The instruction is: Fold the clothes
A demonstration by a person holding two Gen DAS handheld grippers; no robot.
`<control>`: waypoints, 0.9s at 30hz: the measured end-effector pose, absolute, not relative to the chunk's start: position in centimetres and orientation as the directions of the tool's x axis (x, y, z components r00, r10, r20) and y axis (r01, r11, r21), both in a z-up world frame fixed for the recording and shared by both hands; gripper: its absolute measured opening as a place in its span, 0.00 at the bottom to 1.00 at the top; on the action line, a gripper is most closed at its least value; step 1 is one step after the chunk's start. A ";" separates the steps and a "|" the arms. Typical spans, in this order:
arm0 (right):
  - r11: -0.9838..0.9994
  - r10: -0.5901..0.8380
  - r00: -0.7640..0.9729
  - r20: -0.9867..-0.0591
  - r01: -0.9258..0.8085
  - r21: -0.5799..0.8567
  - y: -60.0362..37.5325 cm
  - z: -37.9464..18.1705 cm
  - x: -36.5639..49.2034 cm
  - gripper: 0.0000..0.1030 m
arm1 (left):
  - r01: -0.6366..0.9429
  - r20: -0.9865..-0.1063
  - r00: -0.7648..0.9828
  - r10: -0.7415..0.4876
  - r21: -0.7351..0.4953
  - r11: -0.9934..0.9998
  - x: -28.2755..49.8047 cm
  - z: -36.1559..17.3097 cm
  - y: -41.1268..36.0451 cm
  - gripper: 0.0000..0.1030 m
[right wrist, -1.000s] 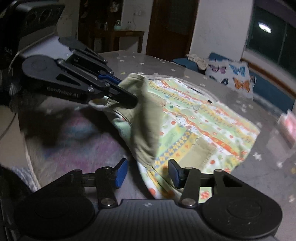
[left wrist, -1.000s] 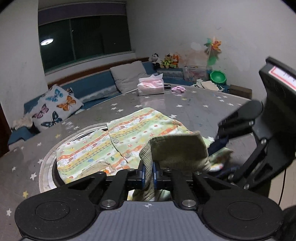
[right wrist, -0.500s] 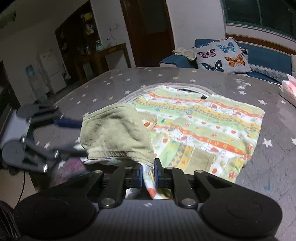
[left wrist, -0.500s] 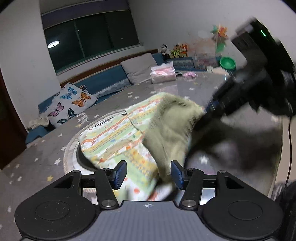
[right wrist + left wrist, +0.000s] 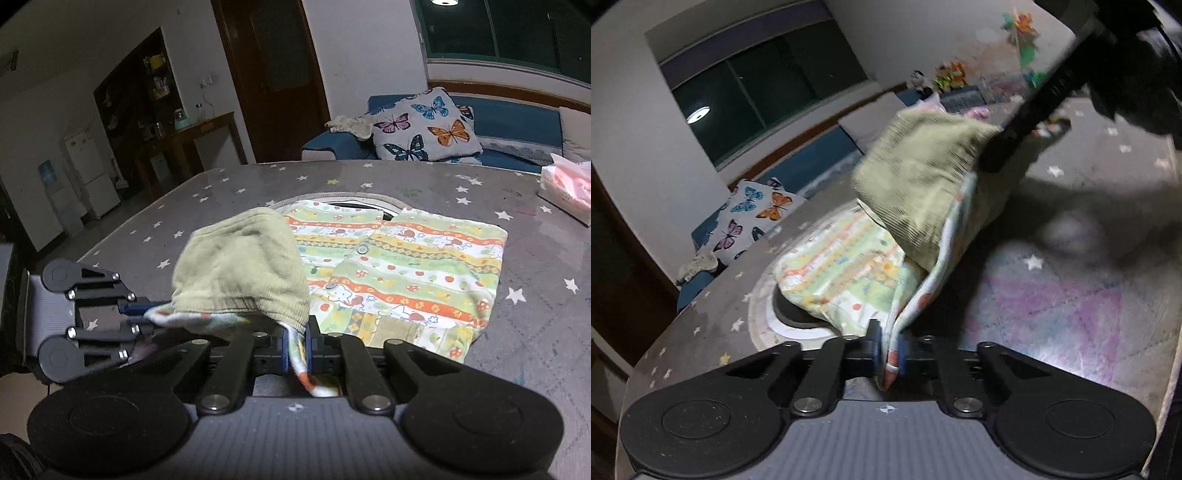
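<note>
The left gripper is seen in its own view clamped on the printed hem of the patterned shirt, its jaws closing with the cloth pinched between the blue pads. The right gripper is likewise drawn narrow on another part of the same hem, a strip of fabric being nipped between its pads and hanging out below them. The hem is held raised between the two grippers, and an olive corduroy cuff is draped over the lifted edge, bulging above both sets of fingers. In the right wrist view the left gripper is shown at the left, its tips buried in the cloth under the cuff. The rest of the shirt is spread flat on the grey star-printed table, buttons up, its collar lying over a round inset ring in the tabletop. A pink tissue pack is set on the far right of the table, well apart from the shirt. Beyond the table a butterfly cushion is propped on a blue sofa under a dark window
</note>
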State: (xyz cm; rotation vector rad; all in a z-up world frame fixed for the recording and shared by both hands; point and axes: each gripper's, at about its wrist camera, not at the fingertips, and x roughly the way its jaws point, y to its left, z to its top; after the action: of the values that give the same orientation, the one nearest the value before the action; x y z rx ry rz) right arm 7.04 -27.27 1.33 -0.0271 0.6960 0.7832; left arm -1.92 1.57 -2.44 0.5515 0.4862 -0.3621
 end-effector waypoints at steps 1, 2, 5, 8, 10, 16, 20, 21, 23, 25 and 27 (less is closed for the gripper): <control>0.717 0.642 0.500 -0.581 -0.660 0.223 -27.4 1.5 6.7 0.07 | 0.455 -0.526 0.824 -0.210 0.394 0.798 -2.4 -1.9 1.7 0.07; 0.712 0.647 0.498 -0.578 -0.666 0.223 -27.7 1.8 6.2 0.07 | 0.462 -0.525 0.821 -0.225 0.379 0.802 -2.9 -1.3 1.9 0.07; 0.694 0.665 0.486 -0.567 -0.683 0.227 -28.7 3.0 4.5 0.07 | 0.496 -0.534 0.800 -0.274 0.331 0.802 -4.7 0.7 2.4 0.07; 0.682 0.673 0.482 -0.560 -0.698 0.219 -29.5 4.0 3.1 0.06 | 0.523 -0.540 0.785 -0.305 0.312 0.793 -5.9 2.4 2.4 0.07; 0.682 0.670 0.487 -0.560 -0.702 0.205 -29.6 4.5 2.9 0.06 | 0.530 -0.542 0.780 -0.311 0.309 0.790 -5.7 3.2 2.3 0.07; 0.694 0.653 0.520 -0.550 -0.701 0.161 -28.5 6.1 7.1 0.06 | 0.484 -0.542 0.784 -0.303 0.229 0.844 0.2 4.9 3.5 0.07; 0.700 0.636 0.519 -0.571 -0.699 0.145 -27.1 6.3 11.8 0.05 | 0.452 -0.553 0.781 -0.290 0.180 0.873 5.3 5.3 4.5 0.07; 0.702 0.630 0.517 -0.579 -0.697 0.142 -26.7 6.2 13.1 0.05 | 0.444 -0.563 0.776 -0.282 0.172 0.879 6.7 5.1 4.6 0.07; 0.709 0.615 0.515 -0.598 -0.692 0.134 -25.9 5.8 15.7 0.05 | 0.428 -0.590 0.762 -0.268 0.148 0.892 9.6 4.5 4.9 0.07; 0.721 0.594 0.513 -0.620 -0.682 0.126 -25.0 5.0 18.2 0.05 | 0.410 -0.617 0.748 -0.245 0.139 0.902 12.3 3.4 5.0 0.07; 0.730 0.574 0.507 -0.642 -0.672 0.122 -24.0 3.8 20.4 0.05 | 0.389 -0.643 0.733 -0.222 0.128 0.912 14.4 2.1 5.0 0.07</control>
State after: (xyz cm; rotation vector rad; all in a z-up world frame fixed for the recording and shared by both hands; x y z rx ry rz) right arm 20.44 -23.97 3.84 -0.1501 0.7153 0.7547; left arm 14.36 5.03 2.06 0.2627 0.6684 -0.3399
